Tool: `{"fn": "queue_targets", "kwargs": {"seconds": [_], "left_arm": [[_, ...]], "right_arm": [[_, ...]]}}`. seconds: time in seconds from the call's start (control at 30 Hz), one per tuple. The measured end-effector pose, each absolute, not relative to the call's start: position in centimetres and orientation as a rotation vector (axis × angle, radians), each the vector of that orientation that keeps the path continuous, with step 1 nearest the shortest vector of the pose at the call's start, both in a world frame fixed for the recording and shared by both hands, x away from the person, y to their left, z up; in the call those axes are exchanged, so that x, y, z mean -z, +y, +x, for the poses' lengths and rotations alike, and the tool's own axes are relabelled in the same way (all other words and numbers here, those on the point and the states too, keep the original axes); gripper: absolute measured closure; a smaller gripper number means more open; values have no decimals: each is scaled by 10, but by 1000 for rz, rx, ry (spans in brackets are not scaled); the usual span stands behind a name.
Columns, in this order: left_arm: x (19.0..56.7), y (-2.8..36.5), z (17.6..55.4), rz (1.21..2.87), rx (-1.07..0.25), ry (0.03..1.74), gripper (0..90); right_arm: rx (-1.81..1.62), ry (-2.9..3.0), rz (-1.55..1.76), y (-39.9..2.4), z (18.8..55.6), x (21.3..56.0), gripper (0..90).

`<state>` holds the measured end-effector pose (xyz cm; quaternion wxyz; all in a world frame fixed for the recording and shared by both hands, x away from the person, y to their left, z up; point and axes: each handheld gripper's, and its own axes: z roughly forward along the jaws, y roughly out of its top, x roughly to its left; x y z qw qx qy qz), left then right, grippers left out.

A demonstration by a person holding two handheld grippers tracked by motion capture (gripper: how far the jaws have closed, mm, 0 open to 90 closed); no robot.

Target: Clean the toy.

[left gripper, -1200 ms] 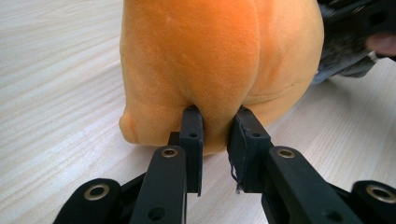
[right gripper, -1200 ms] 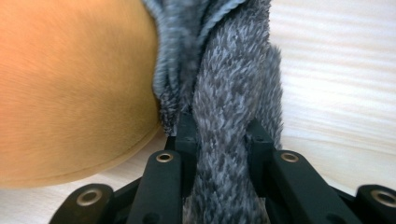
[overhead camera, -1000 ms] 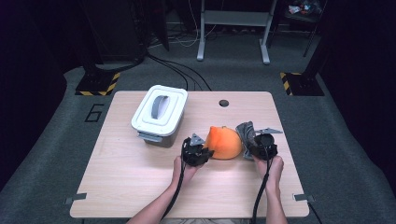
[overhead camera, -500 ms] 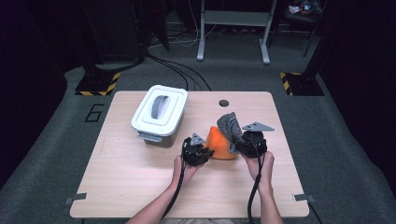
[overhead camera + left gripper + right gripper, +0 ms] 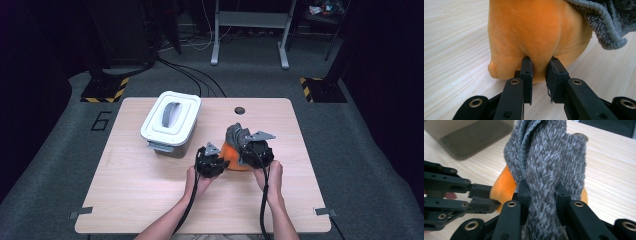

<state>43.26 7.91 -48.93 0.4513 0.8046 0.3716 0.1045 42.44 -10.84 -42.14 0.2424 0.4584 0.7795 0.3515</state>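
1. On the light wooden table (image 5: 130, 200) stands a grey plastic box with a white lid (image 5: 170, 122), at the left-back part of the table top. The lid has a grey handle in its middle and it sits flat on the box, so the inside of the box cannot be seen from above.
2. In the right gripper view the side wall of the grey box (image 5: 471, 137) looks half transparent and dark. I cannot tell what is in it.
3. A soft orange plush thing with a rounded shape (image 5: 235, 161) lies on the table in front of the person, to the right of the box and apart from it. It is not inside any container.
4. The left gripper (image 5: 212, 162) is at the left side of the orange thing. In the left gripper view its two black jaws pinch a fold of the orange plush (image 5: 539, 37) low on its side, so the jaws are closed on it.
5. The right gripper (image 5: 252, 150) holds a grey fuzzy cloth (image 5: 236, 134). In the right gripper view the jaws press a bunched part of this cloth (image 5: 549, 175) between them.
6. The grey cloth hangs over the top and the right side of the orange thing and touches it; its edge (image 5: 604, 25) shows in the left gripper view too.
7. A small dark round hole (image 5: 239, 109) is in the table top near the back edge, behind the cloth.
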Motion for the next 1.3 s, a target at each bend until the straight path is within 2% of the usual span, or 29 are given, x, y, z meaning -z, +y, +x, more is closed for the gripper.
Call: {"fn": "queue_targets", "kwargs": {"seconds": [0.5, 1.3], "left_arm": [[490, 79, 433, 1995, -268, 918, 757], [491, 79, 432, 1992, -263, 918, 757]], "right_arm": [[-912, 2058, 1353, -135, 426, 431, 730], [-792, 2055, 1609, -172, 444, 477, 727]]}}
